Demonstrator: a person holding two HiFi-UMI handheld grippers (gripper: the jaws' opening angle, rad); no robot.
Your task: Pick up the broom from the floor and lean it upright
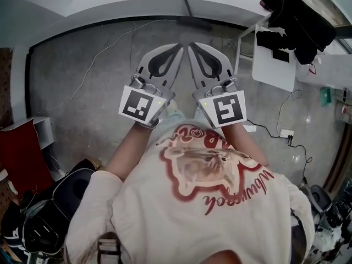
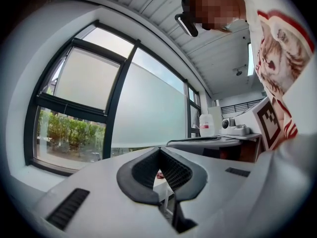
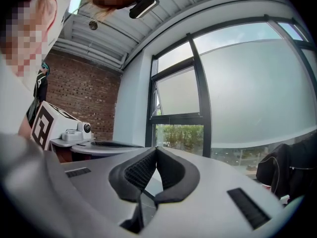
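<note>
No broom shows in any view. Both grippers are held level in front of the person's chest, side by side, over the grey concrete floor [image 1: 82, 109]. My left gripper [image 1: 179, 48] is shut, its dark pads meeting at the tip with nothing between them; the left gripper view shows the same [image 2: 158, 150]. My right gripper [image 1: 191, 45] is also shut and empty, its pads touching in the right gripper view [image 3: 155, 149]. The two tips nearly touch each other. Both point toward a wall with large windows [image 3: 233, 93].
A thin cable [image 1: 88, 73] runs across the floor at the left. A white table [image 1: 273, 65] with black clothes [image 1: 297, 15] stands at the upper right, and a power strip [image 1: 286, 133] lies below it. A red box [image 1: 19, 153] and black bags [image 1: 55, 208] sit at the lower left.
</note>
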